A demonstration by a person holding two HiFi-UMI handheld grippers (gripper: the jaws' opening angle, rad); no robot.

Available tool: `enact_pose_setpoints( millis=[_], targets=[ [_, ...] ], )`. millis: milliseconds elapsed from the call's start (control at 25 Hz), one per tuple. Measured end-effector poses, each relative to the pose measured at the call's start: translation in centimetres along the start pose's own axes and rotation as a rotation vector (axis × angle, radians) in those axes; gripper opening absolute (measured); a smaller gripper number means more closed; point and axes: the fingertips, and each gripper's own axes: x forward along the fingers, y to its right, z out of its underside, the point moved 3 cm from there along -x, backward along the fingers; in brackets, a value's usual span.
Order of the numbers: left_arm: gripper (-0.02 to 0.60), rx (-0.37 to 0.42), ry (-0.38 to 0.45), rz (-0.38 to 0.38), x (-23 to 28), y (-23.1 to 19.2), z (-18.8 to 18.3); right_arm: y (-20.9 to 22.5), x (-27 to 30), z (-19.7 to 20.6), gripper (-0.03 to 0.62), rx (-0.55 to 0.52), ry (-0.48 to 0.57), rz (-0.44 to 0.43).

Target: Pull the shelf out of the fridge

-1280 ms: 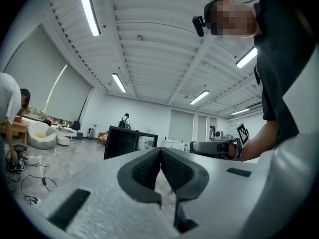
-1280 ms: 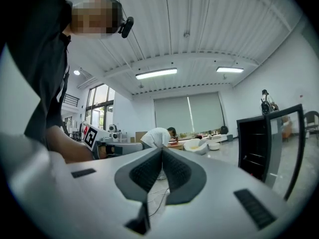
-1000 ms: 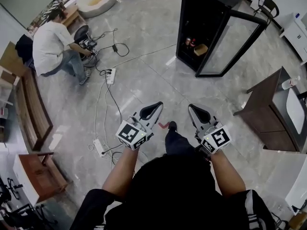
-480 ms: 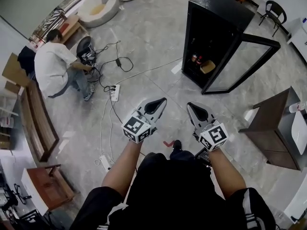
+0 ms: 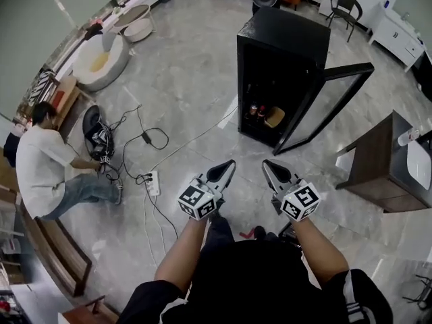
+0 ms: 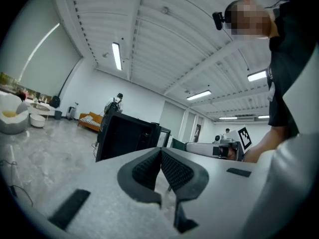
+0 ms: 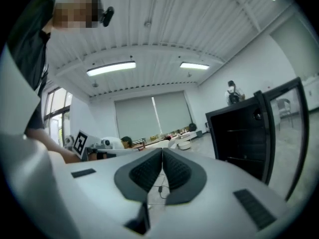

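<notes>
The black fridge [image 5: 283, 52] stands ahead on the floor, glass door [image 5: 325, 106] swung open, shelf [image 7: 238, 159] inside it; my left gripper [image 5: 228, 165] and right gripper [image 5: 267, 165] point at it, well short, both closed on nothing

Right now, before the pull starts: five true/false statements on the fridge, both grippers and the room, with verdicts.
1. The fridge has its door swung open. True.
2. The left gripper is clamped on the shelf. False: it is shut on nothing.
3. The right gripper touches the fridge. False: it is shut, in the air, with bare floor between it and the fridge.
4. Bottles and a box sit low inside the fridge. True.
5. A person in a white top sits on the floor at the left. True.
</notes>
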Motion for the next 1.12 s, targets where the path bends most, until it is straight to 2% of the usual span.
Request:
enact_pose_setpoints(
  millis=[160,320,520,720,920,1040,1120],
  targets=[
    [0.02,-0.081,-0.045,0.127,2.4,-4.2,0.2,1.7,2.9,0.6,0.025,0.141,0.065,0.163],
    [0.02,-0.077,-0.083,0.2,5.1,-7.2,0.0,3.1,5.6,0.6,0.025,0.129,0.084,0.277],
    [0.021,-0.102,-0.106,0.191,9.8,-10.6,0.6,7.0,7.7,-0.2,0.025,0.101,0.097,0.352],
    [0.021,-0.142,-0.144,0.188,15.2,-13.3,2.0,13.1,8.6,-0.7,0.025,0.136,0.159,0.412],
    [0.021,-0.212,-0.162,0.149,21.2,-15.8,3.7,21.9,8.9,-0.5,0.025,0.199,0.199,0.421],
    [0.021,-0.246,-0.167,0.17,24.6,-16.8,4.9,26.7,9.6,0.8,0.025,0.237,0.197,0.413],
    [0.021,-0.295,-0.165,0.186,26.9,-17.6,5.7,29.4,10.2,2.0,0.025,0.278,0.188,0.407]
  ],
)
